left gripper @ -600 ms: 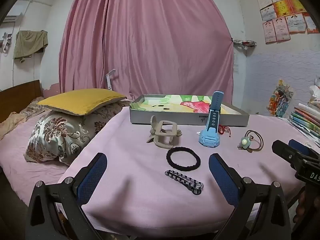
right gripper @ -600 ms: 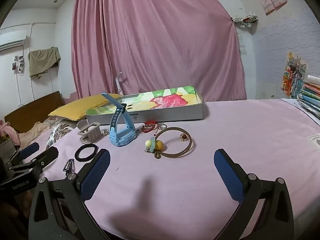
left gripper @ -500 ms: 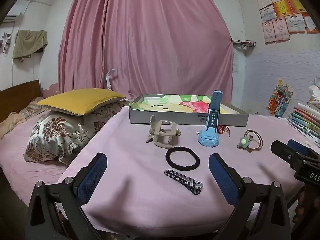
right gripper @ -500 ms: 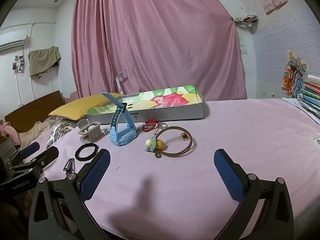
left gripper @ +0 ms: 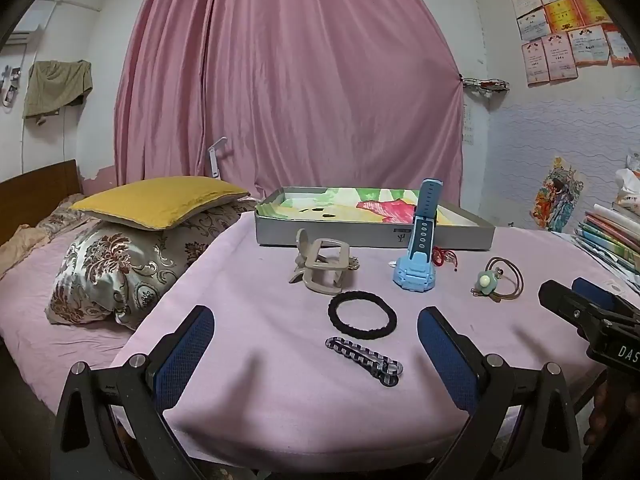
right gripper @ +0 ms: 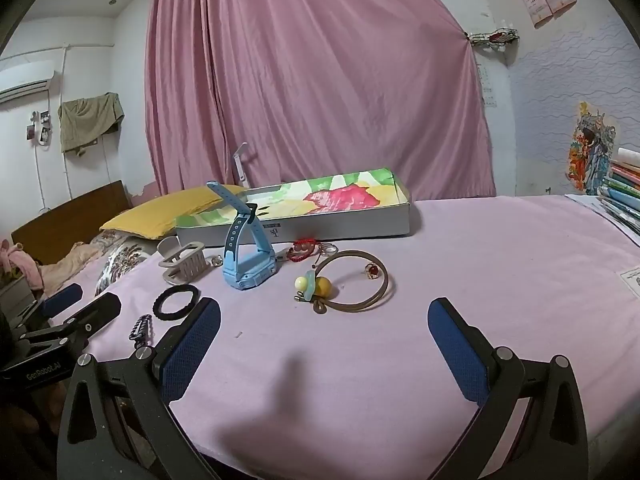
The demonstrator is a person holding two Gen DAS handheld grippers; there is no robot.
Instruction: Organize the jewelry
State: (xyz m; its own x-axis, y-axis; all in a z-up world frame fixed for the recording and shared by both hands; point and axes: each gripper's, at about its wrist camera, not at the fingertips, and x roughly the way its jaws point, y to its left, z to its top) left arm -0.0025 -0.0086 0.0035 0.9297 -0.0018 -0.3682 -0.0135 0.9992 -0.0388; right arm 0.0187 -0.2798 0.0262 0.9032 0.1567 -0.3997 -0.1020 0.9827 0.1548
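On the pink-covered table [left gripper: 260,320] lie a beige claw clip [left gripper: 320,268], a blue watch [left gripper: 418,260], a black hair tie [left gripper: 362,315], a checkered barrette [left gripper: 364,361], a brown hair tie with a green charm [left gripper: 498,280] and a red bracelet [right gripper: 302,250]. A shallow grey box with a colourful lining [left gripper: 372,220] stands behind them. My left gripper [left gripper: 316,344] is open and empty over the table's front edge, just before the barrette. My right gripper [right gripper: 324,336] is open and empty, short of the brown hair tie [right gripper: 352,284].
Pillows [left gripper: 132,240] lie on the bed at the left of the table. A stack of books [left gripper: 612,236] sits at the right edge. A pink curtain [left gripper: 296,80] hangs behind. A small ring [right gripper: 372,270] lies inside the brown hair tie loop.
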